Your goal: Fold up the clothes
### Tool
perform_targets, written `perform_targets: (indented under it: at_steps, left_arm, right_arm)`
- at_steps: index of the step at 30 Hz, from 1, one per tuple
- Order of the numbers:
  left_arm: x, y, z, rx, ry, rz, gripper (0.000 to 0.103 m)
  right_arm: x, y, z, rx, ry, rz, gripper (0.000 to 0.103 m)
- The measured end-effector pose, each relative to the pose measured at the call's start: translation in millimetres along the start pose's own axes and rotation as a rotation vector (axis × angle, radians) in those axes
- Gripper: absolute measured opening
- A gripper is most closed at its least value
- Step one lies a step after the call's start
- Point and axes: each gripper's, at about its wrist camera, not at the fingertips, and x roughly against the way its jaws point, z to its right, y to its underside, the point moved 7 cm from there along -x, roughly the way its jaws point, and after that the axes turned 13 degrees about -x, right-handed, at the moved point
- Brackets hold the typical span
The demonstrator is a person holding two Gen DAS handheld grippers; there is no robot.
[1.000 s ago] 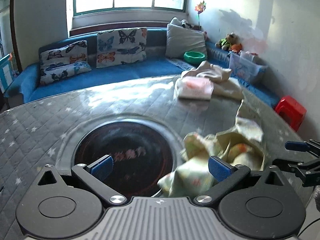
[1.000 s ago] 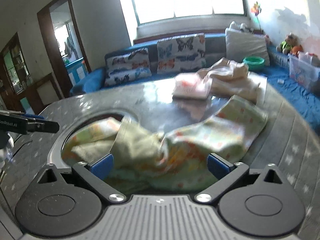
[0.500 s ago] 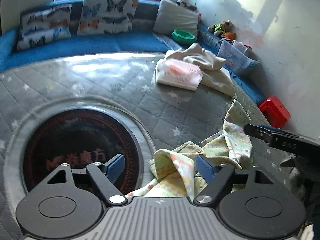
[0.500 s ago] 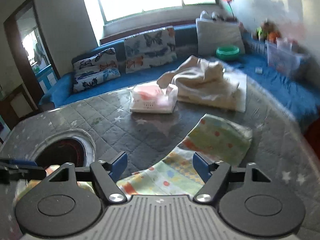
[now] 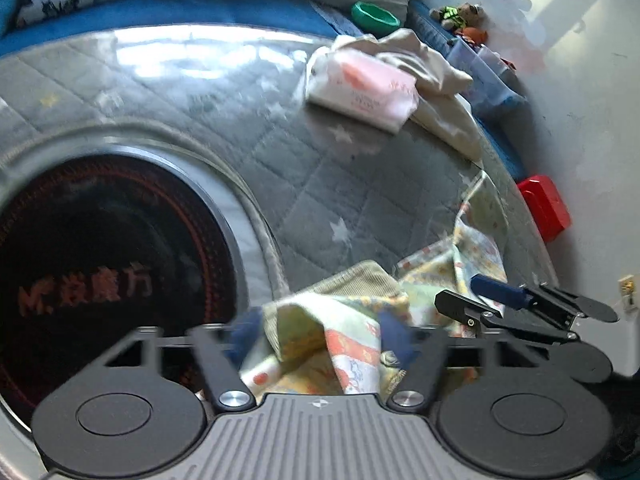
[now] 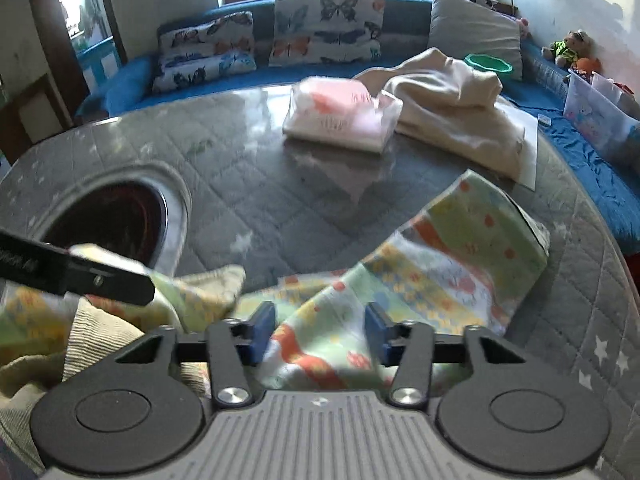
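A patterned green, yellow and orange garment (image 6: 452,256) lies crumpled on the grey quilted table (image 6: 280,184), near its front right edge. My left gripper (image 5: 320,330) is open, its blurred blue pads on either side of a bunched fold of the garment (image 5: 320,320). My right gripper (image 6: 320,330) is open with the garment's cloth between its pads. The right gripper also shows in the left wrist view (image 5: 500,300), and the left gripper's finger crosses the right wrist view (image 6: 80,276).
A folded pink and white garment (image 6: 344,114) and a cream garment (image 6: 452,104) lie further back on the table. A dark round inset (image 5: 100,272) sits in the table at left. A blue sofa with cushions (image 6: 320,28) stands behind; a red stool (image 5: 544,206) stands at right.
Both grippers have dropped down and closed in on the patterned garment, and their jaws have narrowed. The garment has been spread out along the table's right side.
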Motion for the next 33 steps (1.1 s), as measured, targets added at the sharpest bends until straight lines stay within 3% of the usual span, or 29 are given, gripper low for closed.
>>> perform_targets:
  at_steps: [1,6,10,16,21,28,31,33]
  left_arm:
    - [-1,2,0,0.009,0.020,0.003,0.026]
    - [13,9,2,0.001,0.055,0.068,0.010]
    - [34,13,3,-0.030,0.035,0.139,0.008]
    - [71,25,-7,-0.048,-0.004,0.238,0.005]
    - [109,23,-32,-0.005,-0.072,0.329,0.004]
    - [175,-12,-82,0.038,-0.222,0.458,0.004]
    - [193,-27,-98,0.055,-0.253,0.489,0.004]
    - [201,-29,-102,0.043,-0.270,0.504,0.004]
  right_arm:
    - [2,4,3,0.002,0.002,-0.002,0.028]
    - [20,24,19,0.005,0.007,0.012,0.012]
    - [37,41,33,-0.003,0.017,0.041,0.005]
    - [70,53,47,-0.033,0.020,0.105,0.002]
    - [93,26,39,-0.030,-0.003,0.202,0.001]
    - [121,-53,-7,0.052,-0.050,0.386,0.000]
    - [122,-91,-27,0.061,-0.055,0.413,0.000]
    - [116,-94,-41,0.115,-0.039,0.401,0.000]
